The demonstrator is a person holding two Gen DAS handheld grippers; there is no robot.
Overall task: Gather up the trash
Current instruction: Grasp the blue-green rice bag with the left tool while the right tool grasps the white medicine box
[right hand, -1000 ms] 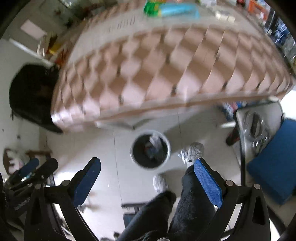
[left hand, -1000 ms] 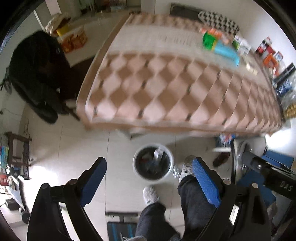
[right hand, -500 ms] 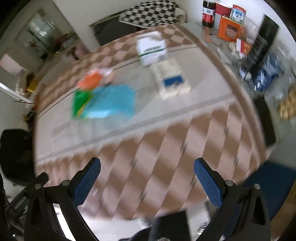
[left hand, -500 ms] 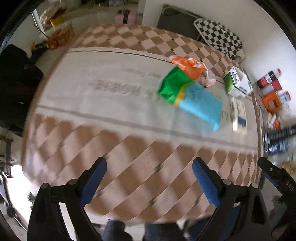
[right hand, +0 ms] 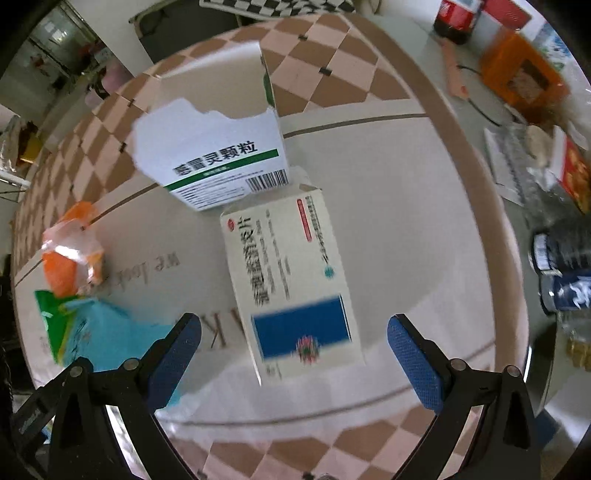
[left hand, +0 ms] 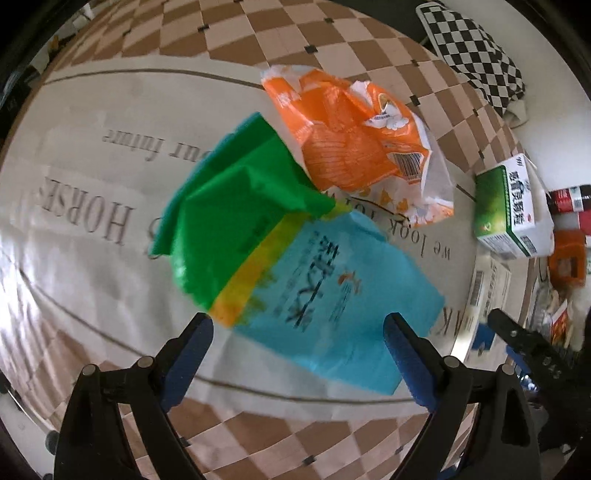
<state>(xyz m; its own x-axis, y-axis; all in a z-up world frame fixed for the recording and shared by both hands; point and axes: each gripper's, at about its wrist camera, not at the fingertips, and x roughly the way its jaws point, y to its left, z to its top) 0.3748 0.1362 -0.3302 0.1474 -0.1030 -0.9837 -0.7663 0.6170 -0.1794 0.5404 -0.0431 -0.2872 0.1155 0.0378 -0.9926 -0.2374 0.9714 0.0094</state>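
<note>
A green and light-blue plastic bag (left hand: 280,254) lies flat on the checked tablecloth, with a crumpled orange wrapper (left hand: 362,144) just beyond it. My left gripper (left hand: 299,354) hovers open over the bag's near blue end, nothing between its fingers. In the right wrist view a flat white carton with a blue panel (right hand: 291,284) lies on the cloth, its far end against a torn white and green box (right hand: 218,162). My right gripper (right hand: 295,354) stands open around the carton's near end, not touching it. The same bag (right hand: 96,332) and wrapper (right hand: 72,251) show at the left.
The table (right hand: 424,229) carries a dark soda bottle (right hand: 456,16), an orange box (right hand: 524,77), dark cans (right hand: 565,273) and packets along its right edge. A checkered cushion (left hand: 476,55) lies beyond the far edge. The right gripper's arm (left hand: 532,354) shows at the left view's right side.
Both grippers rose from facing the floor bin and a person's legs, then closed in low over the table. The left now frames the bag, the right the flat carton. Both stayed open.
</note>
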